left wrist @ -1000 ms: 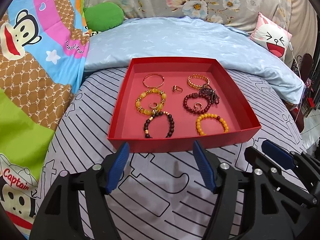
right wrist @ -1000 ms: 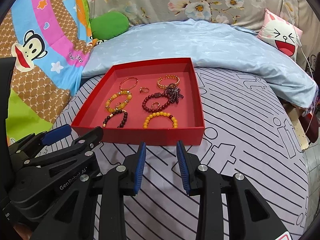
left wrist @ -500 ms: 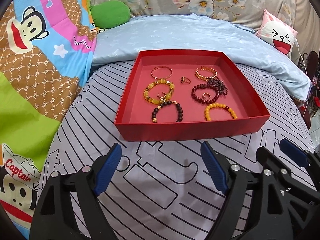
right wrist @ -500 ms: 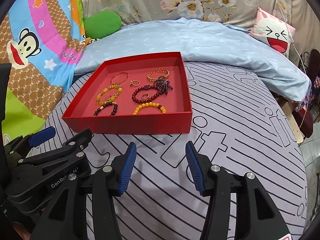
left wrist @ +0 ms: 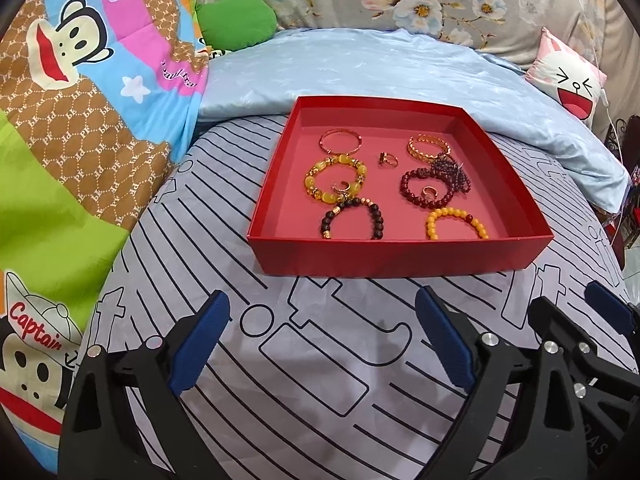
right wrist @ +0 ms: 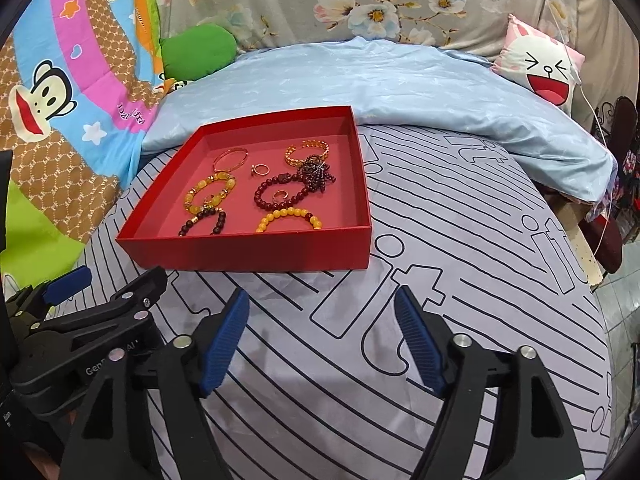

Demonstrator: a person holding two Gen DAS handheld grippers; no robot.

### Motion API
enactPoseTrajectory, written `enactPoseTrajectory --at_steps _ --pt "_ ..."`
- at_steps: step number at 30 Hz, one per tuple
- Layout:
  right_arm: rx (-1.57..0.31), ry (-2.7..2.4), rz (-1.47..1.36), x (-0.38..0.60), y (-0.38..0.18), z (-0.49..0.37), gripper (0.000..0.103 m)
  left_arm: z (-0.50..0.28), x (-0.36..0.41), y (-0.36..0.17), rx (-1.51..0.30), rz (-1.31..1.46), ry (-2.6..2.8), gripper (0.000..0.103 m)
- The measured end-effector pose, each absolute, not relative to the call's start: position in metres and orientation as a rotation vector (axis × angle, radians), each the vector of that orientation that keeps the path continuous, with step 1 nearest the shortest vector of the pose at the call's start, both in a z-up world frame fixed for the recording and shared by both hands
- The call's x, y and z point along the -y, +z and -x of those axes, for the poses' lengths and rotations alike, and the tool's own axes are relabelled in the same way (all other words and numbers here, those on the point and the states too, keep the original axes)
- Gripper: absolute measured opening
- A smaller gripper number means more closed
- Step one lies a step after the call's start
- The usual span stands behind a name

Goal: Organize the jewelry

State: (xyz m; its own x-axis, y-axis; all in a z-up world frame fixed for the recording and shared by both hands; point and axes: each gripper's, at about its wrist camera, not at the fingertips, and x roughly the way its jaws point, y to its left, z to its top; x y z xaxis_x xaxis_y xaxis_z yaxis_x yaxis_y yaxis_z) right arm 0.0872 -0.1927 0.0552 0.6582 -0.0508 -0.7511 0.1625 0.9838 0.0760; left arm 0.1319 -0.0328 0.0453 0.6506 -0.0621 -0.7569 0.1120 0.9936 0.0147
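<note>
A shallow red box (left wrist: 396,258) (right wrist: 256,254) lies on the striped grey bedsheet. Inside it are several bracelets and rings: a thin gold bangle (left wrist: 341,141), a yellow bead bracelet (left wrist: 335,179), a dark bead bracelet (left wrist: 352,218), a dark red bead bracelet (left wrist: 428,188), an orange bead bracelet (left wrist: 456,222) and a small ring (left wrist: 387,159). My left gripper (left wrist: 322,312) hovers over the sheet in front of the box, its jaws opening with nothing between them. My right gripper (right wrist: 322,308) hangs beside it, jaws also opening and empty.
A light blue quilt (left wrist: 380,68) is bunched behind the box. A cartoon monkey blanket (left wrist: 72,80) rises on the left, a green cushion (left wrist: 236,22) and a pink rabbit pillow (left wrist: 568,84) at the back. The bed edge drops off at the right (right wrist: 600,264).
Both grippers' jaws have spread much wider. Both views have backed away slightly from the red box, which now sits higher in the frames.
</note>
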Motion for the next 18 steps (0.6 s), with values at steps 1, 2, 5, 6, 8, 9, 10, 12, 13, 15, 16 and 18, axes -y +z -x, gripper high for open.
enactPoseTrajectory --at_steps 1,2,5,6,8,9,10,12,13,15,16,18 --pt "-0.844 -0.122 -0.141 0.193 0.0553 -0.087 0.08 -0.1317 0.033 0.0445 -0.858 -0.066 -0.096 0.09" --pt "-0.843 -0.126 -0.138 0.1925 0.0552 -0.0871 0.081 -0.1318 0.0329 0.0441 -0.858 -0.067 -0.094 0.09" --pt "-0.851 -0.129 -0.136 0.1931 0.0543 -0.0881 0.084 -0.1315 0.0322 0.0427 -0.863 -0.07 -0.091 0.09" --pt "-0.853 -0.128 -0.137 0.1935 0.054 -0.0884 0.084 -0.1318 0.0317 0.0427 -0.863 -0.071 -0.09 0.09" --pt "-0.855 -0.131 -0.134 0.1936 0.0538 -0.0881 0.084 -0.1313 0.032 0.0426 -0.862 -0.077 -0.089 0.091" --pt "-0.854 -0.133 -0.132 0.1936 0.0538 -0.088 0.084 -0.1312 0.0322 0.0427 -0.861 -0.079 -0.088 0.091" --pt "-0.854 -0.134 -0.131 0.1934 0.0537 -0.0877 0.085 -0.1311 0.0322 0.0427 -0.861 -0.081 -0.087 0.091" --pt "-0.851 -0.139 -0.132 0.1938 0.0537 -0.087 0.085 -0.1311 0.032 0.0427 -0.861 -0.08 -0.088 0.091" --pt "-0.846 -0.142 -0.131 0.194 0.0537 -0.0866 0.086 -0.1311 0.032 0.0428 -0.861 -0.079 -0.088 0.091" --pt "-0.839 -0.145 -0.127 0.1943 0.054 -0.0861 0.088 -0.1309 0.032 0.0429 -0.86 -0.081 -0.085 0.091" --pt "-0.838 -0.146 -0.125 0.1946 0.0542 -0.0858 0.09 -0.1309 0.0319 0.0431 -0.859 -0.082 -0.081 0.091" --pt "-0.834 -0.145 -0.121 0.1946 0.0545 -0.0856 0.09 -0.1312 0.0318 0.0432 -0.863 -0.081 -0.081 0.091"
